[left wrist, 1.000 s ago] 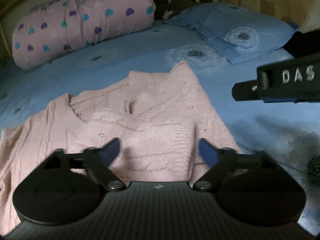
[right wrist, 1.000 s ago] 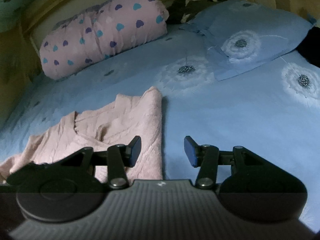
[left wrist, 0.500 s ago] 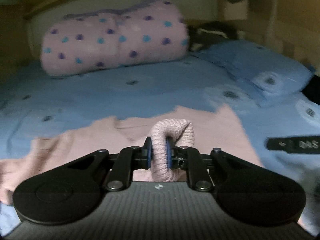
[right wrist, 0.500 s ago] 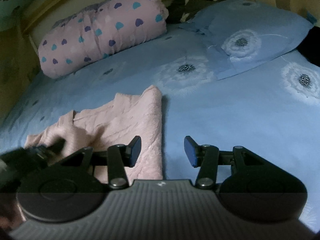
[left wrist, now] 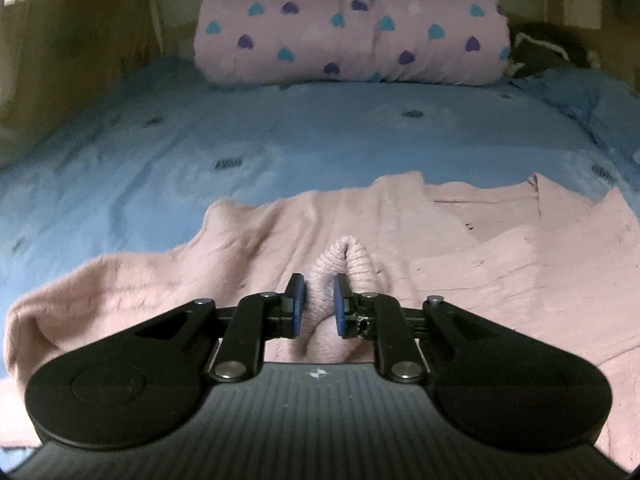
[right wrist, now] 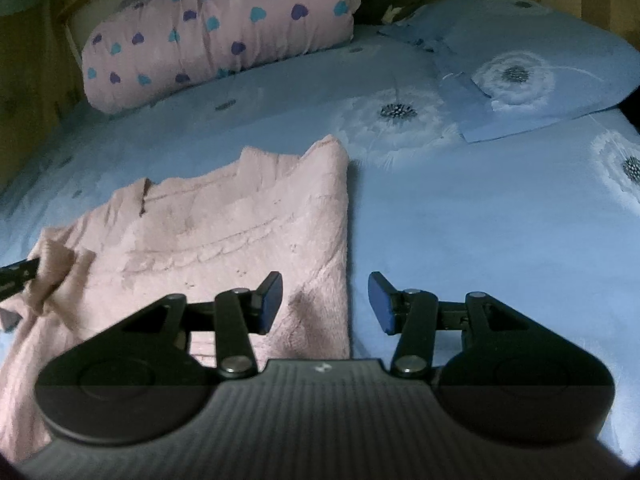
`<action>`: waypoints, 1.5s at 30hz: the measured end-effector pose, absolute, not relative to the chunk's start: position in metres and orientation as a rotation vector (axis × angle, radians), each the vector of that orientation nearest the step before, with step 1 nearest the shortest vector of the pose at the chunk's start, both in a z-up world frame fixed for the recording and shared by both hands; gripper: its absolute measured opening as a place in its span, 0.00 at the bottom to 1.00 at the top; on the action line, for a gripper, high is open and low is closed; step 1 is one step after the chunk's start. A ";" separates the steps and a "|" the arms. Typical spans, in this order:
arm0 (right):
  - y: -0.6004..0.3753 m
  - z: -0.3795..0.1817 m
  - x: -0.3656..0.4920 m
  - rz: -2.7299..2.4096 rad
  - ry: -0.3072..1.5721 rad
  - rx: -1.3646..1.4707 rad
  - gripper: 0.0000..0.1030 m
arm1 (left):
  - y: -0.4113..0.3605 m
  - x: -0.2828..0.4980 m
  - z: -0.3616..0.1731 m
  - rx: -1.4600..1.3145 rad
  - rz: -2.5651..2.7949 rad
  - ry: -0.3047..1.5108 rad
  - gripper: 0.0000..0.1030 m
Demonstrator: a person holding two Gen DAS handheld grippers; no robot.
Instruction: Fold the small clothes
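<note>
We pinch the pink sweater's (left wrist: 400, 240) cuff (left wrist: 344, 264) in the left hand-held gripper (left wrist: 318, 306) to fold that sleeve; right hand-held gripper (right wrist: 324, 300) hovers spread over the sweater's right edge on the bed (right wrist: 480, 220).

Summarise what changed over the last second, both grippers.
The left gripper went from open above the pink sweater to shut on its ribbed cuff, then carried that cuff out toward the sweater's left side, dragging the sleeve with it. The right gripper stayed open and empty over the sweater's folded right edge. The heart-print pillow and blue bedsheet are unchanged.
</note>
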State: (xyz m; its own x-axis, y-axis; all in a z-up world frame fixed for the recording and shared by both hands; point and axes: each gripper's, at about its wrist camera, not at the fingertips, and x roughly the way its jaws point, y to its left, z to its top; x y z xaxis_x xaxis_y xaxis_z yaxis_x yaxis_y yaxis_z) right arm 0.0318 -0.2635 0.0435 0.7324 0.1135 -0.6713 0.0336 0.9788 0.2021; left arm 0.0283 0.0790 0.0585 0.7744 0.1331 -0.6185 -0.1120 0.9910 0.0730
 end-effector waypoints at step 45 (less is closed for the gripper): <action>-0.279 0.002 0.133 0.080 0.626 0.295 0.33 | 0.111 0.073 0.026 -0.103 -0.003 0.658 0.26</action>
